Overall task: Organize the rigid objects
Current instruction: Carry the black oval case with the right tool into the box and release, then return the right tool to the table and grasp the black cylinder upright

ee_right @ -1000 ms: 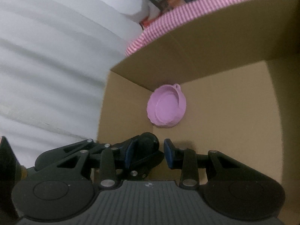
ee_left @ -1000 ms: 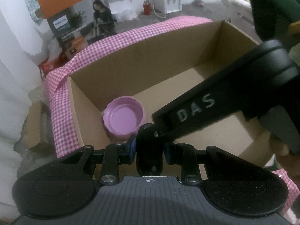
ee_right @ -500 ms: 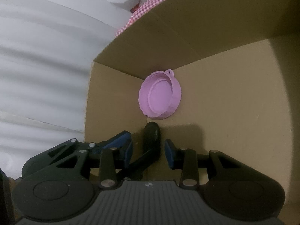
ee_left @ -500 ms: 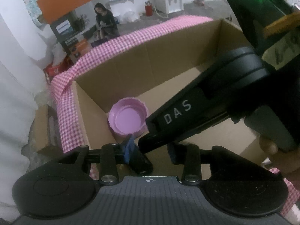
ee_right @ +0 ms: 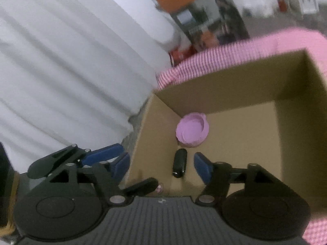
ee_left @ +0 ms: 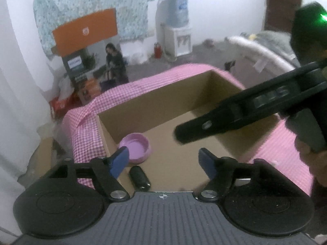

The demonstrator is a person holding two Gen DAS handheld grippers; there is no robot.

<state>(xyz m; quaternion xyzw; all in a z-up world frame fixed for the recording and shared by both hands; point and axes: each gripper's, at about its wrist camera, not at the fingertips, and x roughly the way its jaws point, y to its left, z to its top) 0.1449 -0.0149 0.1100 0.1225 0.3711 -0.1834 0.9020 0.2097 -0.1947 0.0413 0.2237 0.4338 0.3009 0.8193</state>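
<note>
Hovering above the near edge of the cardboard box [ee_left: 163, 102], the left gripper [ee_left: 164, 160] had its blue-padded fingers [ee_left: 120, 159] spread wide with nothing between them. Just below and between those fingers, a small black oblong object [ee_left: 140, 176] lay flat on the box floor, close to the near wall and apart from both pads. Just beyond it, in the near-left corner of the box, sat a pink round lid-like dish [ee_left: 136, 150] with its hollow side up, its rim close to the end of the black object; whether the two touched could not be told. The right gripper [ee_right: 161, 164] was likewise wide apart and empty, with its left finger [ee_right: 120, 163] outside the box wall and its right finger [ee_right: 202, 168] over the inside. In the right wrist view the black object [ee_right: 179, 165] lay between those fingers on the cardboard floor, pointing toward the pink dish [ee_right: 192, 129], which rested in the corner of the box [ee_right: 286, 143]. From the left wrist view, the right gripper's black body [ee_left: 245, 112] reached in over the box from the right, held by a hand [ee_left: 314, 161] at the frame edge, with a green light [ee_left: 323, 17] glowing on its upper part. A pink checked cloth [ee_left: 85, 130] lay around the box's outer sides. Farther back stood an orange-topped carton [ee_left: 85, 32], a water dispenser [ee_left: 176, 30] and white drapery [ee_right: 71, 61].
</note>
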